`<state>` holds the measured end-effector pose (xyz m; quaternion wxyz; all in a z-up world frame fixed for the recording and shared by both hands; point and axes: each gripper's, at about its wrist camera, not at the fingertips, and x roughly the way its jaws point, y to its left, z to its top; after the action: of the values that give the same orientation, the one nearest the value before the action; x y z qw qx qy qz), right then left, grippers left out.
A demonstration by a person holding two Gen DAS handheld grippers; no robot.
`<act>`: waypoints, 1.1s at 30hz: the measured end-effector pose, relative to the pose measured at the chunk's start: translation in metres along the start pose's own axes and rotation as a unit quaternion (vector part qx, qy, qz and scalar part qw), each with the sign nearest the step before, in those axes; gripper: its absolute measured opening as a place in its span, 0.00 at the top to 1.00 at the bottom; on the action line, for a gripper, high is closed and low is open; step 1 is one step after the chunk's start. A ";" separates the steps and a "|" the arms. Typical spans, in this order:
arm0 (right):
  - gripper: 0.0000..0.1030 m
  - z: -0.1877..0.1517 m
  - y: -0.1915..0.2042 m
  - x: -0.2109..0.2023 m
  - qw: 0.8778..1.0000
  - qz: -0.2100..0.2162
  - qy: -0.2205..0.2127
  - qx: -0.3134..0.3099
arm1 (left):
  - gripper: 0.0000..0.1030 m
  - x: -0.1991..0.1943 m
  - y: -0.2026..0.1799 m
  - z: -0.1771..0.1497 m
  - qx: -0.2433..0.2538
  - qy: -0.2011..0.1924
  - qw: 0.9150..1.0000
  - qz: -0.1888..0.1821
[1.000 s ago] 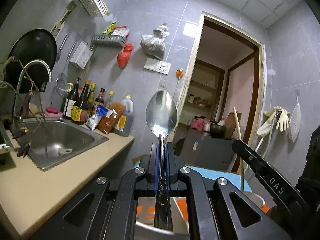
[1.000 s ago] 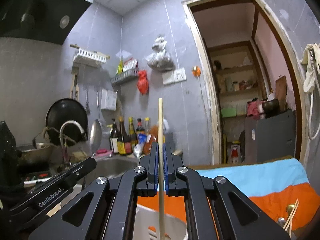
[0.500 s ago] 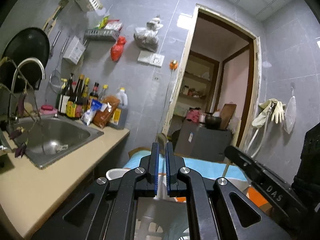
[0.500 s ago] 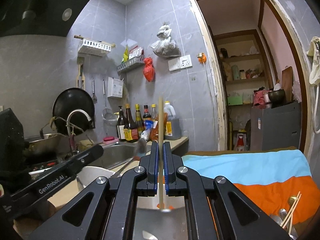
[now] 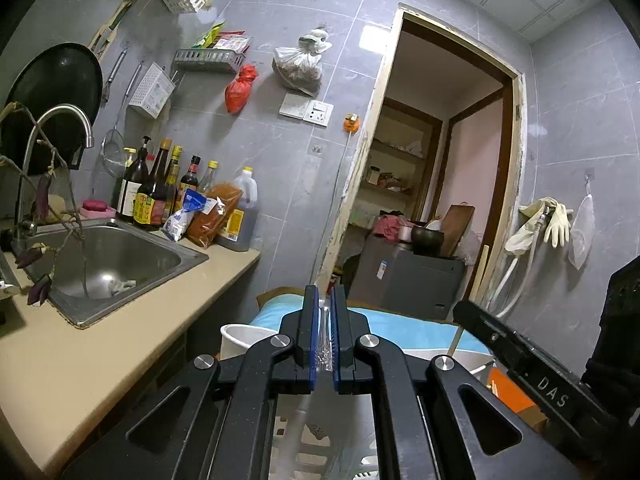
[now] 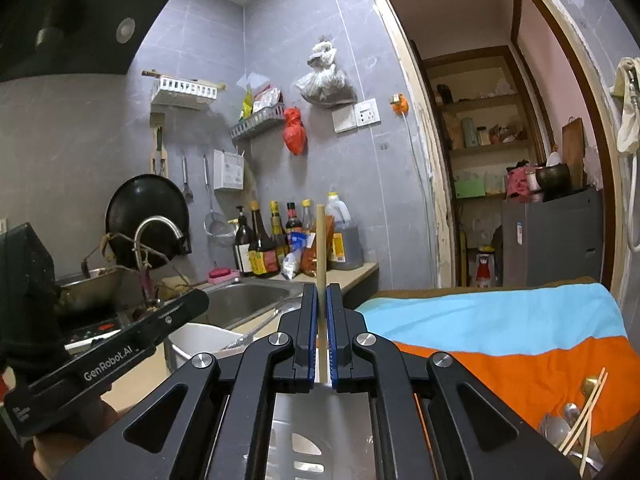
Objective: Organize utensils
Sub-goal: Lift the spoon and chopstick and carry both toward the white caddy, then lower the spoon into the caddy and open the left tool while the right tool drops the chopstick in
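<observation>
So the spoon (image 5: 325,336) is down in the left gripper (image 5: 325,332), jaws pinching its patterned metal handle. Only the handle shows between the blue pads, and what's below them blurs out over the white slotted basket (image 5: 240,334) sitting right under the gripper. You can't really make out the bowl end from the left wrist view.

The right gripper (image 6: 322,332) has its jaws pressed onto a single wooden chopstick (image 6: 321,256). It stands pretty much upright, poking well above the pads with its lower end down over the same white basket (image 6: 200,340). In the right wrist view you can see the left gripper off to the left with a thin metal handle running from it down toward the basket rim.

More utensils are still loose: a little heap of metal spoons (image 6: 560,428) and a pair of chopsticks (image 6: 588,412) in the bottom right corner of the right view, lying on the orange and blue cloth (image 6: 500,328) that covers the surface there.

Further out, the beige bench (image 5: 100,344) runs along the left with a steel sink (image 5: 120,256) and curved tap (image 5: 60,120). A row of sauce bottles (image 5: 160,192) and a big oil jug (image 5: 240,216) stand at the back by the tiled wall, with a black wok (image 5: 52,96) hanging above the sink. An open doorway (image 5: 440,160) is at the far end.
</observation>
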<state>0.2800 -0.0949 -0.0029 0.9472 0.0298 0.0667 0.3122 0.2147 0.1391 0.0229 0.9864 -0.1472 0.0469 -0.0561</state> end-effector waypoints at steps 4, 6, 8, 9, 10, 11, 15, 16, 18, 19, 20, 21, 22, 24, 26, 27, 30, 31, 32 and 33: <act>0.96 0.000 -0.001 -0.001 1.000 -0.002 0.009 0.010 | 0.97 0.000 0.001 -0.002 -0.003 0.001 1.000 -0.002; 0.96 -0.001 0.001 -0.003 1.000 -0.002 0.010 0.009 | 0.97 -0.001 0.001 -0.002 -0.004 0.002 1.000 -0.003; 0.96 -0.001 0.002 -0.005 1.000 0.001 0.013 0.009 | 0.97 -0.002 0.001 -0.004 -0.005 0.007 1.000 -0.004; 0.96 -0.002 0.004 -0.007 1.000 0.002 0.016 0.009 | 0.97 -0.005 0.001 -0.004 -0.004 0.009 1.000 -0.004; 0.96 -0.002 0.005 -0.010 1.000 0.004 0.021 0.010 | 0.97 -0.008 0.001 -0.005 -0.004 0.011 1.000 -0.006; 0.96 -0.002 0.006 -0.012 1.000 0.007 0.025 0.011 | 0.97 -0.011 0.001 -0.005 -0.002 0.014 1.000 -0.008; 0.96 -0.004 0.011 -0.022 0.999 0.013 0.041 0.005 | 0.97 -0.023 -0.003 -0.010 0.014 0.024 1.000 -0.011; 0.96 -0.004 0.012 -0.024 0.999 0.014 0.046 0.006 | 0.97 -0.026 -0.004 -0.011 0.016 0.028 0.999 -0.011; 0.96 -0.004 0.013 -0.027 0.999 0.018 0.051 0.009 | 0.97 -0.029 -0.005 -0.011 0.018 0.034 0.999 -0.013; 0.95 -0.005 0.014 -0.029 0.998 0.017 0.055 0.007 | 0.97 -0.030 -0.005 -0.012 0.020 0.038 0.999 -0.016; 0.96 -0.005 0.015 -0.030 0.998 0.020 0.056 0.005 | 0.97 -0.031 -0.006 -0.011 0.023 0.043 0.999 -0.018; 0.96 -0.005 0.015 -0.030 0.998 0.020 0.057 0.006 | 0.97 -0.031 -0.007 -0.011 0.027 0.051 0.998 -0.018; 0.96 -0.005 0.016 -0.031 0.998 0.020 0.059 0.006 | 0.97 -0.030 -0.007 -0.009 0.027 0.062 0.998 -0.017; 0.95 -0.005 0.015 -0.030 0.998 0.020 0.062 0.008 | 0.97 -0.024 -0.010 -0.004 0.036 0.097 0.994 -0.021; 0.95 -0.005 0.014 -0.030 0.998 0.021 0.066 0.011 | 0.97 -0.016 -0.013 0.002 0.054 0.142 0.988 -0.022; 0.95 -0.004 0.014 -0.030 0.997 0.021 0.068 0.013 | 0.97 -0.010 -0.016 0.005 0.067 0.170 0.983 -0.021; 0.95 -0.004 0.014 -0.030 0.997 0.020 0.072 0.016 | 0.97 0.004 -0.025 0.011 0.105 0.240 0.965 -0.009; 0.95 -0.004 0.014 -0.030 0.997 0.020 0.073 0.016 | 0.97 0.007 -0.026 0.012 0.107 0.258 0.960 -0.011; 0.95 -0.004 0.014 -0.031 0.997 0.021 0.074 0.018 | 0.97 0.012 -0.026 0.013 0.103 0.281 0.954 -0.015; 0.95 -0.003 0.014 -0.031 0.997 0.022 0.077 0.019 | 0.97 0.014 -0.026 0.012 0.098 0.297 0.950 -0.018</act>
<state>0.2462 -0.1018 -0.0014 0.9316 0.0250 0.1442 0.3327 0.2273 0.1165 0.0412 0.9361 -0.0269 0.3296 -0.1198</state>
